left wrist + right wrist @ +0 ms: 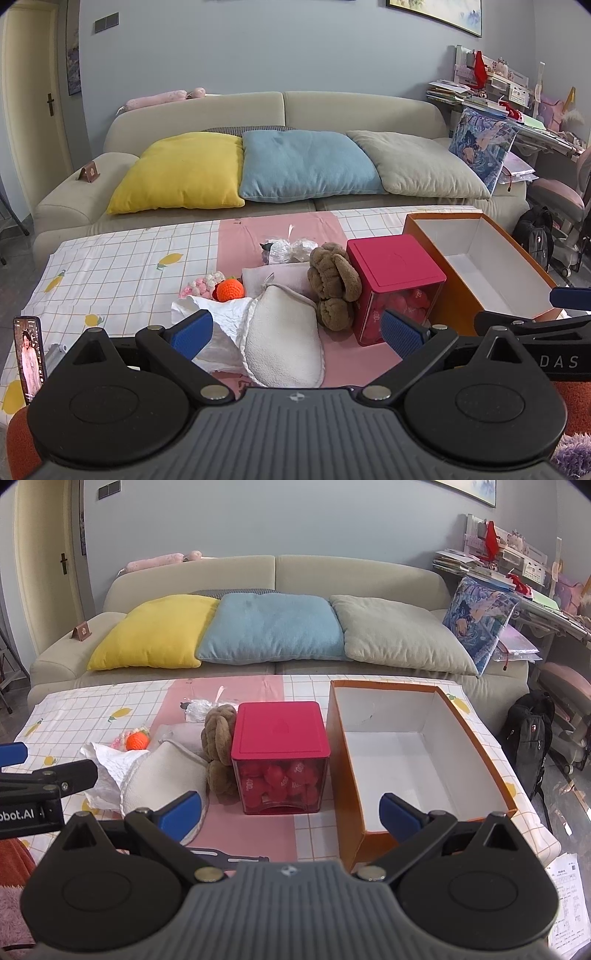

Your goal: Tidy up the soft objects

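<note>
Clearly both claws, left claw (295,334) and right claw (290,812), gape empty.

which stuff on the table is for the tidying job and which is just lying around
For the job:
- white pouch
- brown plush toy
- orange knitted ball
- pink pompoms
- grey cloth
- open orange box, likely the container

Just lying about:
- red-lidded cube of red tokens
- phone
- sofa cushions
- backpack
</note>
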A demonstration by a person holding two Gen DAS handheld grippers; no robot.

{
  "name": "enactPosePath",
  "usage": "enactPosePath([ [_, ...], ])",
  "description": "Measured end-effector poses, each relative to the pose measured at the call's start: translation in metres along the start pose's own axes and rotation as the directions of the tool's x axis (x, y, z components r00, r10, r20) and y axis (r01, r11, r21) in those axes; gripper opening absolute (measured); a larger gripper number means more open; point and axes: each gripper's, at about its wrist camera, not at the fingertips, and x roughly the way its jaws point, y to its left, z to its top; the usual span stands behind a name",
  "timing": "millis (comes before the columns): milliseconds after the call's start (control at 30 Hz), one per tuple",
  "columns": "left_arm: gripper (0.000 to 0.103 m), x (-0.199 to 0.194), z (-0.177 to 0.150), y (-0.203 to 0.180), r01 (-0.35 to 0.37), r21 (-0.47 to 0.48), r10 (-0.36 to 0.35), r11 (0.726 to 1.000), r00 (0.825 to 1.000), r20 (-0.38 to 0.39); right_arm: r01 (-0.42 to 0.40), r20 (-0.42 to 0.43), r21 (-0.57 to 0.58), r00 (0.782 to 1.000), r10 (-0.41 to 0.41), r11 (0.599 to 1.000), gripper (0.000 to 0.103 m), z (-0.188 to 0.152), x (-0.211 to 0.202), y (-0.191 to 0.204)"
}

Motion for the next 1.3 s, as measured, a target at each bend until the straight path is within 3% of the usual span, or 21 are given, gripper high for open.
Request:
enactPosePath([
  [1300, 0.103, 0.0012, -0.0008, -0.0018, 0.0, 0.003, 0.0, 1.0, 1.0, -0.004, 0.006, -0.019, 0.009, 1.0, -0.006, 1.0, 0.1, -0.0007, 0.0027, -0.0027],
])
